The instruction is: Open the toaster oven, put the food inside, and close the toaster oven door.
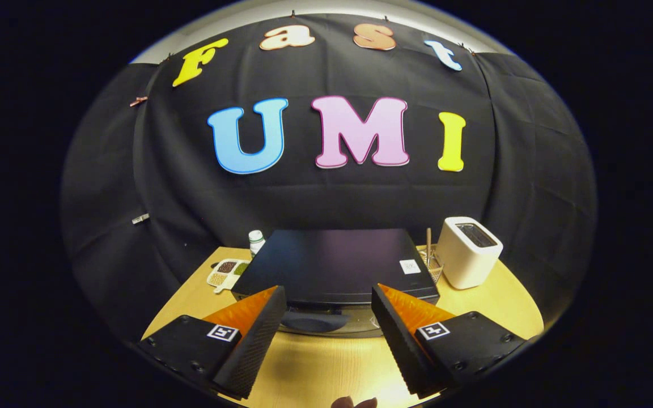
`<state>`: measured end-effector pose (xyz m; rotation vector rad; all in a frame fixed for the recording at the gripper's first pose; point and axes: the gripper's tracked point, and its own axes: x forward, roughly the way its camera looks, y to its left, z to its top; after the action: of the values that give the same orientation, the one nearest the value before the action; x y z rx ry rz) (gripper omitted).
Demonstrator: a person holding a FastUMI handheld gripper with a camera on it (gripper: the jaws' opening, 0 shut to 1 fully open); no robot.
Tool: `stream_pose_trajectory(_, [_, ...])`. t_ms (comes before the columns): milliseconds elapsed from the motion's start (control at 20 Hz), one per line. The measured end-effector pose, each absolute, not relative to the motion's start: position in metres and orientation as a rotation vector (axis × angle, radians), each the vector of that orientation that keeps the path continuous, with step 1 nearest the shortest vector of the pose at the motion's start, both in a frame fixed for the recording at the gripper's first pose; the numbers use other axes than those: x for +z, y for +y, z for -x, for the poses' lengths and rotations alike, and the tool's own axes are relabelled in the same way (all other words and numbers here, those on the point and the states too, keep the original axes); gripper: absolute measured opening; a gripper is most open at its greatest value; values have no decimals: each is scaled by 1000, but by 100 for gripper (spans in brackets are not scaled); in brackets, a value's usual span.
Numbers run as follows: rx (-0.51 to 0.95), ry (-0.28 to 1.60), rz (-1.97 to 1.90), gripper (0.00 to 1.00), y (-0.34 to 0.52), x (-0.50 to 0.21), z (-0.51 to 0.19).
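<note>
Hovering wide open and empty, the gripper (329,306) faces the black toaster oven (335,263) at the desk's (326,368) middle; its stiff, hinged door probably swings easily; grip the dark handle (314,322) just ahead.

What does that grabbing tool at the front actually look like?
The gripper has two wedge-shaped fingers with ribbed, textured inner faces. Each sits on a boxy black mount with screws and a small square black-and-white marker on top.
</note>
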<state>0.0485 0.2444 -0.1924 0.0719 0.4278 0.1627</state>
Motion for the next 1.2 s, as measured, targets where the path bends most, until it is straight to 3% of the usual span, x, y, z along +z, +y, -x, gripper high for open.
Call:
stream_pose_trajectory(500, [106, 626, -89, 99, 274, -275, -82])
stream_pose_trajectory(700, [87, 583, -18, 99, 275, -276, -84])
stream_pose_trajectory(1200, [101, 665, -69, 99, 271, -299, -19])
